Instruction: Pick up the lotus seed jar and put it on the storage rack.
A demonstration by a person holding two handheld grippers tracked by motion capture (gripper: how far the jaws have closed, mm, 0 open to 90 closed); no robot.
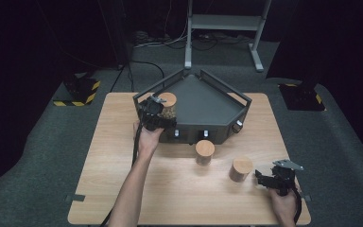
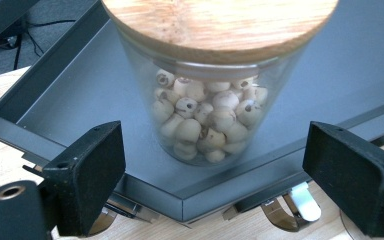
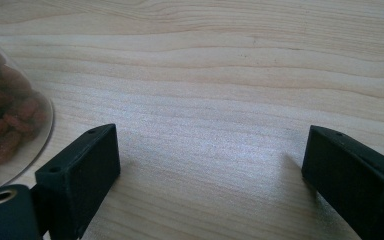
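Note:
A glass jar (image 1: 168, 105) with a wooden lid stands in the left corner of a dark grey tray (image 1: 203, 101). In the left gripper view this jar (image 2: 205, 125) holds pale round seeds and rests on the tray floor (image 2: 80, 90). My left gripper (image 1: 153, 113) is open, its midpoint (image 2: 215, 170) at the tray's front rim, the jar just beyond the jaws. Two more lidded jars stand on the table, one in the middle (image 1: 204, 151) and one to its right (image 1: 241, 169). My right gripper (image 1: 264, 178) is open beside the latter, whose reddish-brown contents (image 3: 5, 120) show left of the jaws' midpoint (image 3: 210, 170).
The wooden table (image 1: 184, 198) has bare room at the front left. Metal clasps (image 2: 300, 200) hang from the tray's front wall. Behind the table stands a metal frame (image 1: 222, 21). Yellow-and-black striped blocks (image 1: 78, 92) lie on the floor.

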